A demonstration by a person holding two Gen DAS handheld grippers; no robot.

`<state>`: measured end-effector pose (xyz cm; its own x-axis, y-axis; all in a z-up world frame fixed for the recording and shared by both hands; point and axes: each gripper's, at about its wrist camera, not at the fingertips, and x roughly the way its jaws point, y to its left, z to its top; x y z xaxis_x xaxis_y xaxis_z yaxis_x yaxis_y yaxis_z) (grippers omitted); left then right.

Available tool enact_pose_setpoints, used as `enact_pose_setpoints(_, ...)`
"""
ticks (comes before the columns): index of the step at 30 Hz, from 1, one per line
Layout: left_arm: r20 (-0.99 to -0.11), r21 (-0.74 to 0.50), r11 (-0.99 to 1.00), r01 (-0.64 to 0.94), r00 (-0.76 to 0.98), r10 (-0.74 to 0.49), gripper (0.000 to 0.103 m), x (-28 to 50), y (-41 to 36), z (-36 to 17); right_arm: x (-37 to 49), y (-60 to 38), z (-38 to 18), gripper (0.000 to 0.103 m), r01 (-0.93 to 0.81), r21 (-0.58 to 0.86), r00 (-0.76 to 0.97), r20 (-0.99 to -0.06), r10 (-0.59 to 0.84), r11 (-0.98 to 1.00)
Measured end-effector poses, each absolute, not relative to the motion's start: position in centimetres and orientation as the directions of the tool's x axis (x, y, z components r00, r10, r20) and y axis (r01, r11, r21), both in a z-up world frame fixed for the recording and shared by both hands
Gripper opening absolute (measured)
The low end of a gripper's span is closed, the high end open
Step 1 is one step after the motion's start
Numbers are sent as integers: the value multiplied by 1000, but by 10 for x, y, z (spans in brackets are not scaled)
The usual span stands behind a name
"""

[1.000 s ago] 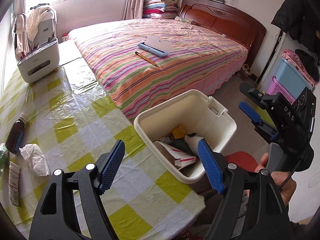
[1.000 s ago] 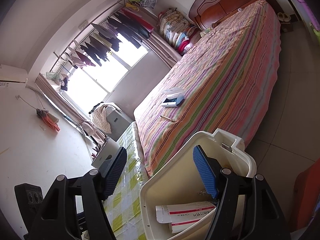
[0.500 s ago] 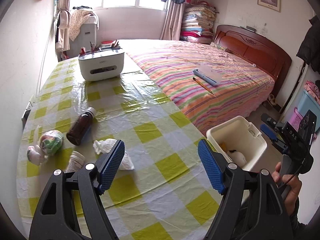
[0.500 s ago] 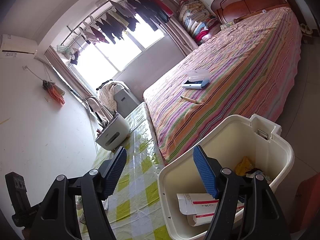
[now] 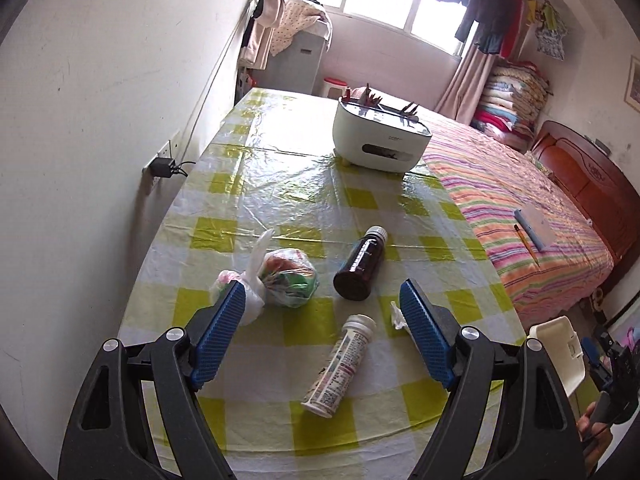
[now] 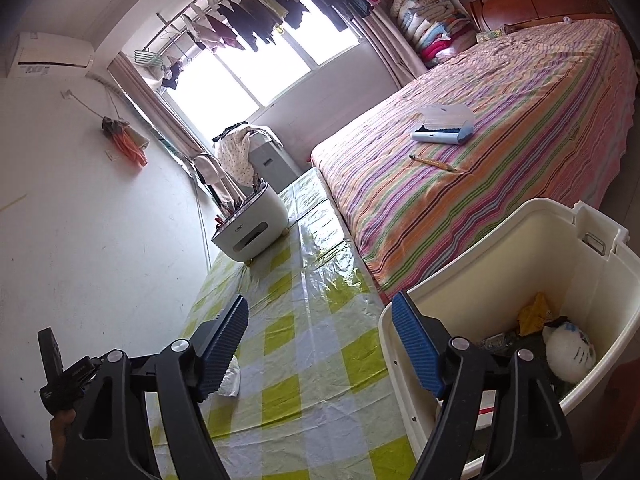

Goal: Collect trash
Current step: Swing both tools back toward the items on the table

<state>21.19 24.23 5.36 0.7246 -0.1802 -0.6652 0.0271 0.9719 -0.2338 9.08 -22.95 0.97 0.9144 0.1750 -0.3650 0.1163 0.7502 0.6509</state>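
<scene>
Wall: white, at the far left of the left wrist view, with a black plug (image 5: 162,168) in a socket beside the table edge.
Table: a yellow-and-white checked plastic cloth (image 5: 304,196) covers it, glossy under the window light.
Left gripper (image 5: 322,334): jaws wide and have just been opening, nothing gripped; it hangs over the near end of the table, pointing down at the litter.
Tied bag (image 5: 244,284): thin white plastic, partly behind the left blue pad, touching the wrapped bundle.
Wrapped bundle (image 5: 290,278): red and green, in clear plastic, just right of the bag.
Tube (image 5: 340,364): white, printed label, lying on its side between the two pads' lines of sight.
Brown bottle (image 5: 360,266): on its side, grey cap pointing away, beyond the tube.
Crumpled tissue (image 5: 398,314): white, mostly hidden by the right blue pad.
White box (image 5: 380,140): at the far end of the table, near the bed.
Bin (image 6: 492,264): cream plastic, beside the table's right edge, trash already in its bottom.
Right gripper (image 6: 320,344): jaws wide and have just been opening, empty, one finger over the cloth, the other in front of the bin rim.
Bed (image 6: 500,128): striped cover, a pencil and a blue case lying on it.
</scene>
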Motion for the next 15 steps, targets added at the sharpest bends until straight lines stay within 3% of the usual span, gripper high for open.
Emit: enact_pose_setpoints(15,-734,-292,952,-88,659,-164,81,241,291,22,116,-170,12,73,58,584,872,-425,244,810)
